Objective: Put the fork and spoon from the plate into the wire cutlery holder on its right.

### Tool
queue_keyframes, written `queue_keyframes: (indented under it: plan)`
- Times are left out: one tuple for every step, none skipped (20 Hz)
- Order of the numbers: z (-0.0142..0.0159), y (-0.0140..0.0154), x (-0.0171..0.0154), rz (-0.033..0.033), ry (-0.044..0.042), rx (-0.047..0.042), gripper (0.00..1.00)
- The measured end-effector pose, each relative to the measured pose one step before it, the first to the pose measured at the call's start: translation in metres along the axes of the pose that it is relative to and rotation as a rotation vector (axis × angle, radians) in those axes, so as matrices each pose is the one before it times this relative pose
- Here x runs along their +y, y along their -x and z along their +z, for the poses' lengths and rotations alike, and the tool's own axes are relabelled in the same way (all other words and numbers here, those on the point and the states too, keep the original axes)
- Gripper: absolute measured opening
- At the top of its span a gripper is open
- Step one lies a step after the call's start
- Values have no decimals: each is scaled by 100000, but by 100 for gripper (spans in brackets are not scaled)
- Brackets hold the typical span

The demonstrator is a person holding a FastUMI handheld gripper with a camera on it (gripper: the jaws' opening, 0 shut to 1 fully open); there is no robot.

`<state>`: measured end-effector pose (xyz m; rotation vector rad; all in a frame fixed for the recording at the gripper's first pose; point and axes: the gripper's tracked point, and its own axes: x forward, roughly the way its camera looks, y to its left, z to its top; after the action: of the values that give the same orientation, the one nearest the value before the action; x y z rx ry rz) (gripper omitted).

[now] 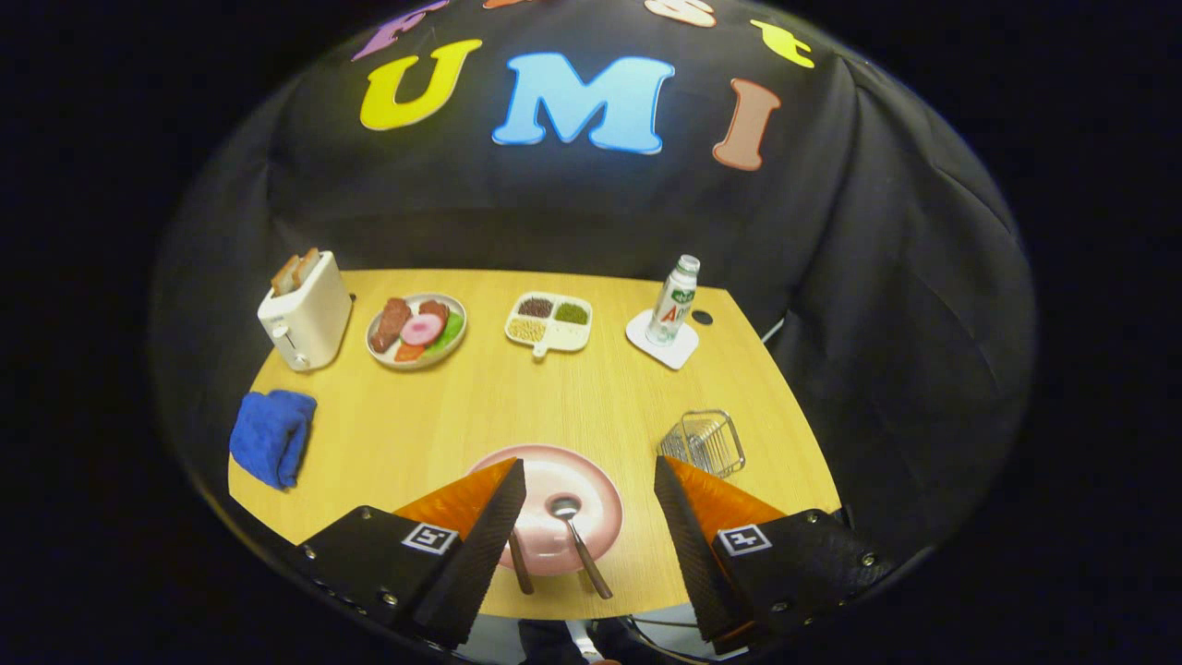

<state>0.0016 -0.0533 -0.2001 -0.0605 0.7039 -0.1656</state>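
Note:
A pink plate [591,480] lies at the near edge of the wooden table, partly behind my left finger. A spoon [577,536] rests on it, bowl toward the plate's middle and handle reaching over the near rim. Beside the spoon, a second handle, the fork [520,573], pokes out from behind the left finger; its head is hidden. The wire cutlery holder [704,441] stands just right of the plate, ahead of my right finger, and looks empty. My gripper [589,480] hovers open above the plate, with the spoon in the gap between the fingers.
Along the back of the table [517,406] stand a white toaster [305,314], a plate of toy food [417,330], a divided tray of grains [548,323] and a bottle [673,300] on a white coaster. A blue cloth [272,436] lies at the left edge.

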Motion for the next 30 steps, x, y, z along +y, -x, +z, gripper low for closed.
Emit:
queue_keyframes:
  plan:
    - [-975, -755, -180, -211, 570, 4247, 87]
    - [-1215, -1030, -61, -194, 1252, 4555, 87]
    - [-1081, -678, 11, -7, 2035, 4537, 86]
    - [-986, -844, 74, -322, 2369, 4274, 86]
    - [-733, -787, 51, 217, 2459, 4360, 86]
    - [-505, -824, 234, 780, 2400, 4289, 82]
    - [-747, -821, 335, 1051, 1863, 4685, 82]
    - [-1122, -950, 267, 868, 1879, 4258, 82]
    - [-654, -801, 241, 982, 1195, 4078, 82]
    - [-440, -1021, 136, 771, 1292, 3194, 81]
    - [-467, -862, 273, 1292, 671, 2490, 77]
    - [-450, -884, 382, 1262, 645, 2241, 76]
    - [-317, -650, 137, 437, 1172, 1928, 76]
    - [-309, -597, 64, -71, 1625, 1975, 76]
    - [-97, -585, -4, -11, 1947, 1282, 75]
    - [-10, -657, 138, 225, 1971, 998, 76]
    - [105, -465, 43, 449, 1475, 668, 76]
    - [40, -437, -189, -947, 2015, 792, 75]
    - [135, -358, 24, 521, 1876, 640, 69]
    - [-3, -476, 149, 126, 1290, 468, 66]
    - [-17, -326, 45, 520, 536, 331, 66]
    - [15, -317, 163, 804, -99, 290, 66]
    - [-16, -309, 177, 1230, -173, 380, 66]
    - [-172, -342, -136, -424, 968, 284, 66]
    - [-154, -212, 115, 845, 1363, 826, 58]
    - [-350, -365, -7, -276, 981, 1138, 47]
    - [-283, -272, 229, 977, 323, 1052, 47]
    - [-226, -336, 105, 300, 911, 437, 47]
    - [-118, -298, 485, 2145, 339, -35, 37]
    - [-147, -189, -5, -397, 896, 540, 22]
